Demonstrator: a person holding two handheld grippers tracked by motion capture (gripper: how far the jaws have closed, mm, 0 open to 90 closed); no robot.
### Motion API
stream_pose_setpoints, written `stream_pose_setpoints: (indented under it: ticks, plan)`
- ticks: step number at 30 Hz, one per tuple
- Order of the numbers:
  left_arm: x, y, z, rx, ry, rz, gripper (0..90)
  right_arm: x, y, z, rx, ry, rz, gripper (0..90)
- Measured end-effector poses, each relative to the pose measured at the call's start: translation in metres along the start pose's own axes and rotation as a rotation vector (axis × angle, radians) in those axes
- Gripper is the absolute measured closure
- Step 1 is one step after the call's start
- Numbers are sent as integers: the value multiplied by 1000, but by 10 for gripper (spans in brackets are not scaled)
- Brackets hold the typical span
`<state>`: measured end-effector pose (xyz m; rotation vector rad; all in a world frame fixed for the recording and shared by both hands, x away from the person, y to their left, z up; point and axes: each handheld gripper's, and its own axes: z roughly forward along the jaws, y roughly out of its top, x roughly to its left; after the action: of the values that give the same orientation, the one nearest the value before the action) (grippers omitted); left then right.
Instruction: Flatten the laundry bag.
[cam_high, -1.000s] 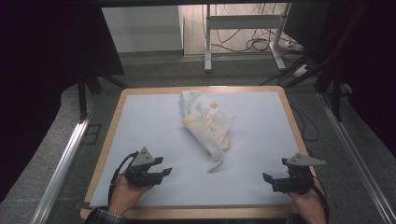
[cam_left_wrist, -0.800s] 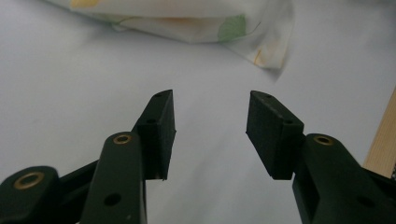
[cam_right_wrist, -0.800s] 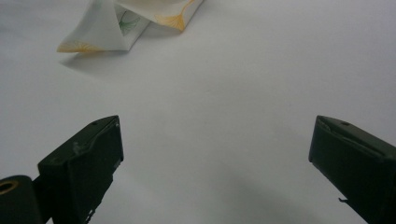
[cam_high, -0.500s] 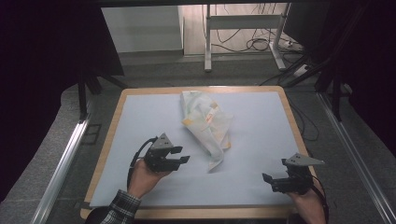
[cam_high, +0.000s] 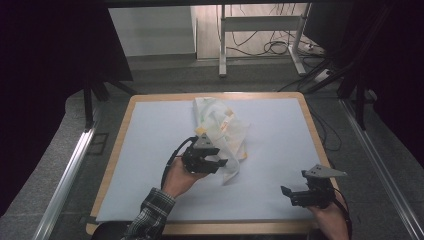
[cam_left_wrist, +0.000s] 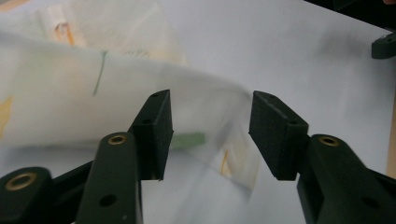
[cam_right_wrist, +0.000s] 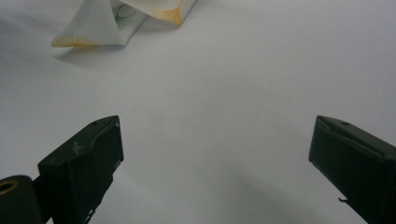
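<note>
Left gripper closing in on the crumpled cloth while the right one is waiting.

The left gripper (cam_high: 218, 163) is reaching toward the near corner of the cloth (cam_high: 220, 127), its 2 jaws standing part open with nothing pinched yet; in the left gripper view the cloth (cam_left_wrist: 93, 93) is lying just beyond and between the pads (cam_left_wrist: 156, 135), likely so a loose edge can be caught for spreading. The left hand (cam_high: 182, 177) is angling in from below, forearm stretched forward and gripper pointing nearly level toward the right. The right gripper (cam_high: 287, 192) is resting low over the bare mat (cam_high: 150, 140), jaws spread wide and empty, with the cloth (cam_right_wrist: 121, 18) well ahead of them, probably waiting for its own corner.
</note>
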<state>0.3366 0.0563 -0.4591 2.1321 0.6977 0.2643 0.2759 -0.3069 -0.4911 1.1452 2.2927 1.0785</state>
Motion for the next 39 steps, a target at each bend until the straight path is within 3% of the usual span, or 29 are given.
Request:
stream_pose_setpoints:
  ticks: [6,11,15,19,20,22,30,36,37,39]
  plan:
    - [-3,17,16,-2,12,12,539,0,0,0,2,-1,-1,33]
    - [-2,25,27,-10,36,-3,499,0,0,1,9,2,2,34]
    - [0,29,37,0,29,-3,457,0,-1,1,15,1,0,34]
    - [4,27,46,42,43,-23,507,0,-1,1,16,1,1,35]
    - [7,22,48,80,77,-35,518,0,-1,1,16,0,0,35]
    - [12,14,47,109,86,-49,535,0,-1,1,16,2,1,35]
    - [29,-22,38,158,109,-92,535,1,0,3,16,5,1,35]
    - [32,-37,31,182,150,-78,514,2,1,4,5,17,18,35]
    - [32,-40,30,188,157,-76,478,4,3,7,4,27,23,35]
    - [33,-49,26,202,208,-73,441,8,5,10,15,40,19,34]
